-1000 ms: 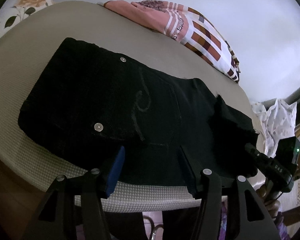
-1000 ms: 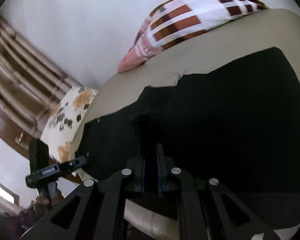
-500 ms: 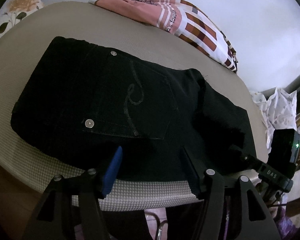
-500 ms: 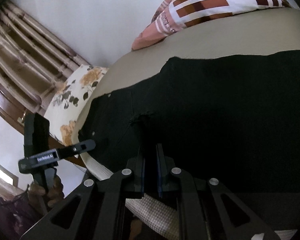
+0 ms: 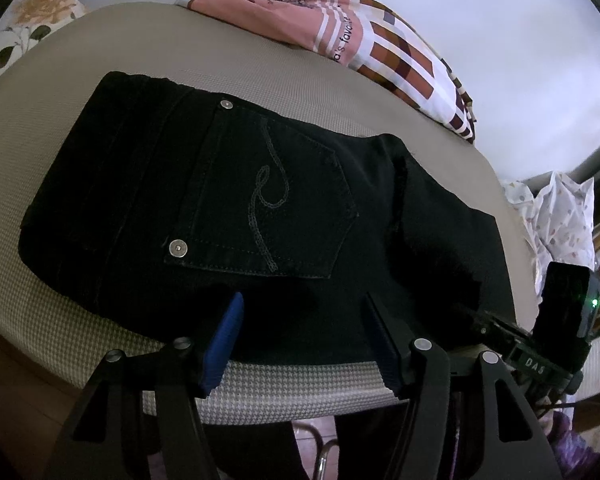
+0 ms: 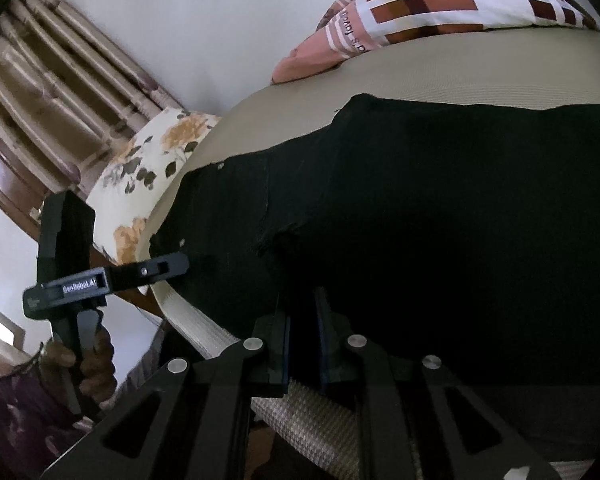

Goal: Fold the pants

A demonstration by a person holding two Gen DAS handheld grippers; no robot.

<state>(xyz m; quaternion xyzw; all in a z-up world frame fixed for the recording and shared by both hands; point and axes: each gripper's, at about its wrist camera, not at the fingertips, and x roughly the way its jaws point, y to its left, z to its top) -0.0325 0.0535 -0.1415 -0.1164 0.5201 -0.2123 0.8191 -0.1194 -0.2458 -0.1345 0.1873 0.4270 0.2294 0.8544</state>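
Left wrist view shows my left gripper [image 5: 302,334] with its blue pads [image 5: 224,336] standing apart over the near hem of the black pants [image 5: 228,200], nothing pinched between them. My right gripper [image 6: 302,336] has its jaws opening from a narrow gap; dark cloth lies just ahead of the tips, and I cannot tell whether any of it sits between the pads. Since a second ago the leg end that the right tips carried has been brought over and laid on the seat part, so the pants now lie as a flat, doubled block along the near edge of the beige mattress [image 5: 100,40], back pocket [image 5: 268,200] facing up. I judge this fold laid and the release under way; one more fold or a smoothing may remain. Further out, a striped pillow [image 5: 380,52] sits at the far edge, well apart from the pants, and a floral cushion [image 6: 148,168] lies off the left corner. Neither blocks my reach; only each gripper's own nearness to the other calls for care.
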